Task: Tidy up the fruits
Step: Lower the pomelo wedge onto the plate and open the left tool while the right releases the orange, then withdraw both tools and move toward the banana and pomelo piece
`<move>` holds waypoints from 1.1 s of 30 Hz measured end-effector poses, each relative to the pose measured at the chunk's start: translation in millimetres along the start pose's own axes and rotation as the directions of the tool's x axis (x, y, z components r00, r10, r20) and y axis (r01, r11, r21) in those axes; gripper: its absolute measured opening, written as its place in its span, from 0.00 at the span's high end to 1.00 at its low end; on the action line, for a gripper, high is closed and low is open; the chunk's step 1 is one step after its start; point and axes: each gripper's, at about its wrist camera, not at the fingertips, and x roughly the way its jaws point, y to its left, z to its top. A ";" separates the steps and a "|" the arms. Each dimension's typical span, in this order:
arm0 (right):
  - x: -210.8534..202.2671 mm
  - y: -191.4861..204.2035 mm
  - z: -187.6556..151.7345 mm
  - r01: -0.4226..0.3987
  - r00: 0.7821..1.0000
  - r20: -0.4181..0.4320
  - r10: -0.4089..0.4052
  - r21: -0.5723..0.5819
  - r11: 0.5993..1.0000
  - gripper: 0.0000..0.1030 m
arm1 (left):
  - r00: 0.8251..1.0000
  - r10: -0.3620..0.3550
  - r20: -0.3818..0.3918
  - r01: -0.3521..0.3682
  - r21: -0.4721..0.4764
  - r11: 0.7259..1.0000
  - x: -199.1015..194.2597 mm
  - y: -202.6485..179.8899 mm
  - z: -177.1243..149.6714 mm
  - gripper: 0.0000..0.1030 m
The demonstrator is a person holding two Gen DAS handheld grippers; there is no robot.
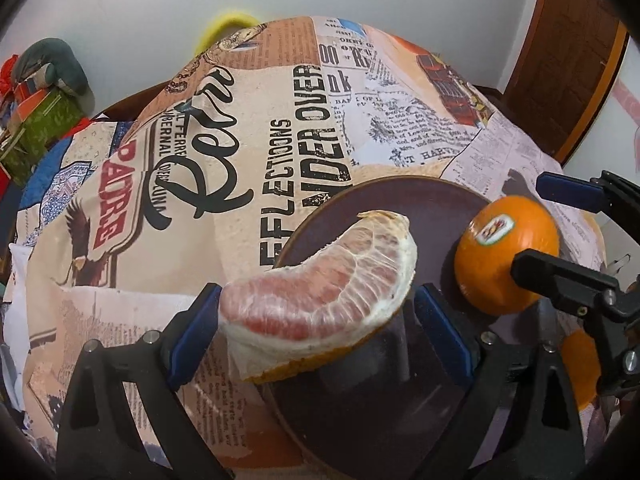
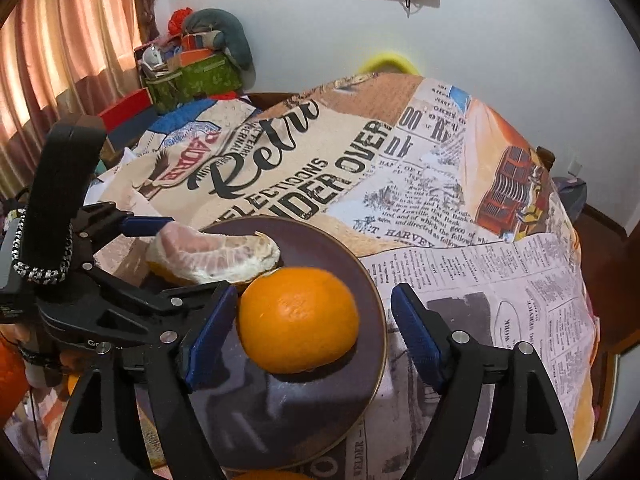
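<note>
One round, dimpled orange point(image 2: 298, 320) and one pale, veined pomelo wedge point(image 1: 320, 288) over one dark round plate point(image 2: 320, 248) on the table point(image 1: 240, 160). Left tool point(image 1: 320, 324) jaws apart, wedge between, grip unclear. Right tool point(image 2: 312, 340) jaws apart, orange resting between.

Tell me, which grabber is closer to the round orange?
Right. The right gripper has the orange sitting between its open fingers on the plate. The left gripper is farther off beside it, around the pomelo slice.
</note>
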 end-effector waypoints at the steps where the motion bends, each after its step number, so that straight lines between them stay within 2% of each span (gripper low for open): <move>1: -3.2 0.9 0.1 0.003 1.000 0.006 -0.003 0.001 1.000 0.26 | 1.000 0.000 0.005 0.000 -0.005 1.000 -3.7 0.8 -0.3 0.06; 8: -31.6 7.2 0.6 0.039 0.997 0.059 -0.039 0.006 0.999 0.26 | 0.997 0.001 0.076 0.001 -0.032 0.999 -44.6 4.0 -1.5 0.06; 13: -60.1 15.3 -6.1 0.047 0.994 0.101 -0.049 0.027 0.999 0.25 | 0.988 0.009 0.156 -0.002 -0.041 0.999 -87.4 -0.4 -8.2 0.06; 19: -92.3 28.3 -18.5 0.064 0.989 0.133 -0.069 0.038 0.997 0.24 | 0.977 0.017 0.211 -0.011 -0.030 0.999 -132.0 -8.2 -27.3 0.06; 26: -121.5 44.1 -42.8 0.098 0.983 0.148 -0.105 0.051 0.994 0.23 | 0.972 0.010 0.234 -0.001 -0.038 0.999 -166.5 -10.9 -59.9 0.06; 33: -132.6 58.8 -71.0 0.099 0.986 0.126 -0.109 0.083 0.992 0.23 | 0.977 -0.002 0.212 0.006 -0.020 1.000 -178.0 -17.0 -95.9 0.06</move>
